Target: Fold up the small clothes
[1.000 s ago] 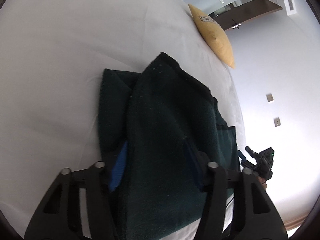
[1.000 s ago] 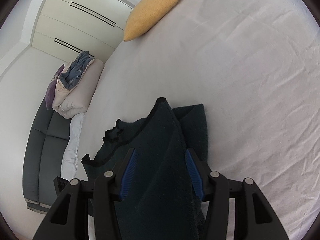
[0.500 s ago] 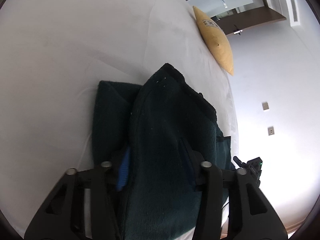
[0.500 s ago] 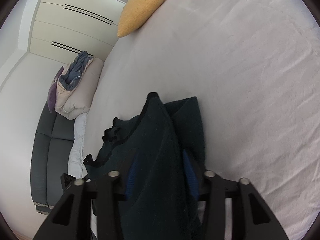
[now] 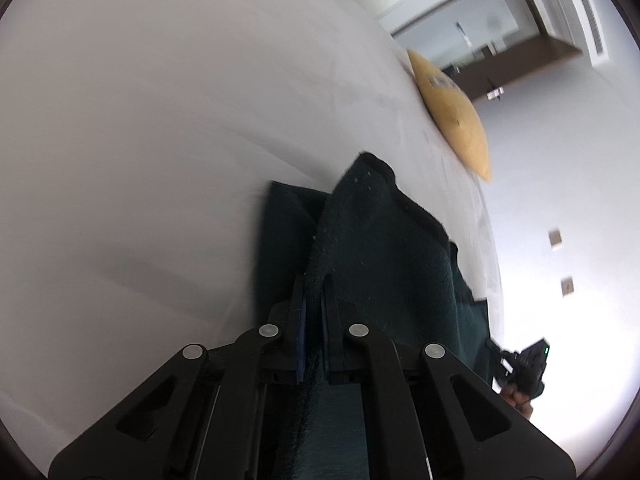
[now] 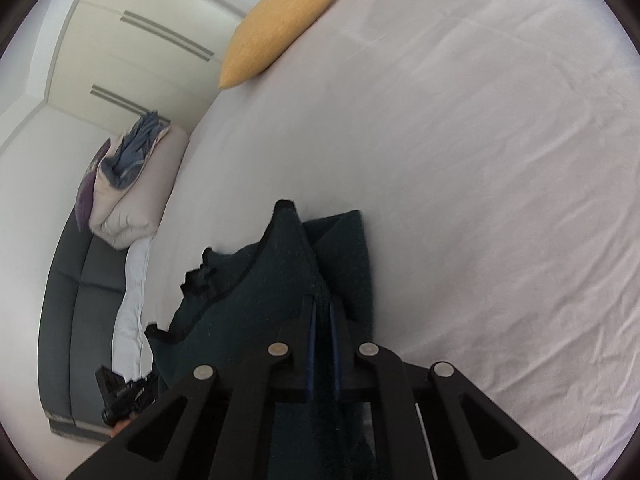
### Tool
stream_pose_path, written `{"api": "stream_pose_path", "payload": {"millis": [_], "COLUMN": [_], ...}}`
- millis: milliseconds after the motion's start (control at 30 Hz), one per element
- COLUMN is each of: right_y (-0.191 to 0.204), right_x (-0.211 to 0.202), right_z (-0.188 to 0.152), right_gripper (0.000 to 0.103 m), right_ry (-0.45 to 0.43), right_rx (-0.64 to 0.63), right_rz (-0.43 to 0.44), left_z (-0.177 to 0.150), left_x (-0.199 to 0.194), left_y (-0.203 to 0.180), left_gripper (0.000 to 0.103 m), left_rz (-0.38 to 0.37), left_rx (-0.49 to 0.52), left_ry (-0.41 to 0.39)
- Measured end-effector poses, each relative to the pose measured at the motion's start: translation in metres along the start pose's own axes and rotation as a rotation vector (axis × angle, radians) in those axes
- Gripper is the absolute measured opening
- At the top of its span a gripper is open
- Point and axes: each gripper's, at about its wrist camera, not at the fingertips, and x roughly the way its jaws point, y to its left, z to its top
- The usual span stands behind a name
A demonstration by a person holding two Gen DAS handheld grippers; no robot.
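A dark green fleece garment (image 5: 384, 248) lies partly folded on the white bed (image 5: 140, 140). My left gripper (image 5: 314, 284) is shut on one edge of it, the cloth pinched between the blue pads. The same garment shows in the right wrist view (image 6: 280, 276), where my right gripper (image 6: 323, 304) is shut on its other edge. Each gripper holds a raised fold of cloth with a flat layer lying beyond it. The right gripper's body also shows at the lower right of the left view (image 5: 524, 368), and the left gripper at the lower left of the right view (image 6: 120, 392).
A yellow cushion (image 5: 452, 112) (image 6: 280, 24) lies on the far part of the bed. A grey sofa (image 6: 76, 320) with a rolled duvet and clothes (image 6: 128, 184) stands beside the bed. White sheet (image 6: 480, 200) spreads to the right.
Both grippers have closed: their fingers stood wide apart around the cloth a second ago and now pinch the garment's edges. The views shifted slightly.
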Motion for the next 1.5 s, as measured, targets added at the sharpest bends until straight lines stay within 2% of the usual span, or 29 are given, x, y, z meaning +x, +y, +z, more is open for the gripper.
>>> {"api": "stream_pose_path", "payload": {"millis": [167, 233, 333, 367, 400, 467, 533, 567, 600, 667, 700, 800, 900, 1000, 1133, 1233, 1333, 1367, 1400, 1500], "right_y": [-0.017, -0.02, -0.01, -0.004, 0.001, 0.012, 0.015, 0.016, 0.017, 0.022, 0.024, 0.023, 0.008, -0.001, -0.01, -0.004, 0.002, 0.006, 0.007, 0.013], "right_x": [-0.003, -0.003, -0.003, -0.004, -0.005, -0.004, 0.012, 0.019, 0.028, 0.042, 0.044, 0.037, 0.025, 0.022, 0.026, 0.024, 0.011, 0.002, -0.004, -0.014], "right_z": [-0.012, -0.014, -0.009, -0.004, 0.0, 0.01, 0.022, 0.026, 0.029, 0.031, 0.03, 0.031, 0.037, 0.039, 0.033, 0.028, 0.023, 0.018, 0.013, -0.009], "right_gripper": [0.006, 0.006, 0.013, 0.022, 0.037, 0.056, 0.057, 0.053, 0.035, 0.008, 0.007, 0.007, 0.006, 0.006, 0.006, 0.006, 0.027, 0.039, 0.046, 0.049], "right_ry": [-0.031, -0.034, -0.011, -0.005, -0.011, -0.025, 0.028, 0.043, 0.059, 0.098, 0.087, 0.026, -0.047, -0.085, -0.102, -0.059, -0.048, -0.057, -0.066, -0.04], "right_rx": [0.091, 0.103, 0.063, 0.045, 0.024, -0.008, 0.006, 0.019, 0.022, -0.014, -0.037, -0.035, 0.029, 0.046, 0.053, 0.014, -0.011, -0.018, -0.024, -0.069], "right_rz": [0.027, 0.035, 0.053, 0.082, 0.098, 0.1, 0.109, 0.106, 0.096, 0.037, -0.004, -0.019, -0.02, -0.04, -0.033, -0.024, -0.03, -0.041, -0.05, -0.069], "left_z": [-0.009, -0.01, -0.009, -0.01, -0.01, -0.009, -0.007, -0.007, -0.007, -0.006, -0.006, -0.006, -0.008, -0.01, -0.01, -0.009, -0.008, -0.008, -0.008, -0.007], "left_x": [-0.005, -0.005, -0.001, -0.002, -0.002, -0.002, 0.002, 0.002, 0.004, 0.004, 0.003, -0.001, -0.006, -0.008, -0.006, -0.003, -0.007, -0.008, -0.009, -0.008], "left_y": [0.026, 0.034, 0.036, 0.034, 0.032, 0.032, 0.029, 0.029, 0.028, 0.027, 0.027, 0.028, 0.03, 0.034, 0.031, 0.029, 0.032, 0.034, 0.037, 0.042], "left_gripper": [0.004, 0.004, 0.004, 0.004, 0.004, 0.004, 0.004, 0.004, 0.004, 0.004, 0.004, 0.004, 0.004, 0.004, 0.005, 0.005, 0.007, 0.007, 0.008, 0.008], "left_rz": [-0.02, -0.05, -0.062, -0.053, -0.048, -0.058, -0.061, -0.06, -0.057, -0.051, -0.048, -0.034, -0.036, -0.043, -0.026, -0.026, -0.07, -0.077, -0.084, -0.101], "left_rx": [-0.078, -0.117, -0.086, -0.07, -0.058, -0.066, -0.075, -0.073, -0.069, -0.058, -0.054, -0.053, -0.069, -0.081, -0.077, -0.076, -0.109, -0.127, -0.146, -0.179], "left_ry": [-0.032, -0.043, -0.012, -0.013, -0.014, -0.004, 0.0, 0.001, 0.0, 0.001, -0.002, -0.019, -0.04, -0.047, -0.046, -0.026, -0.03, -0.034, -0.041, -0.042]}}
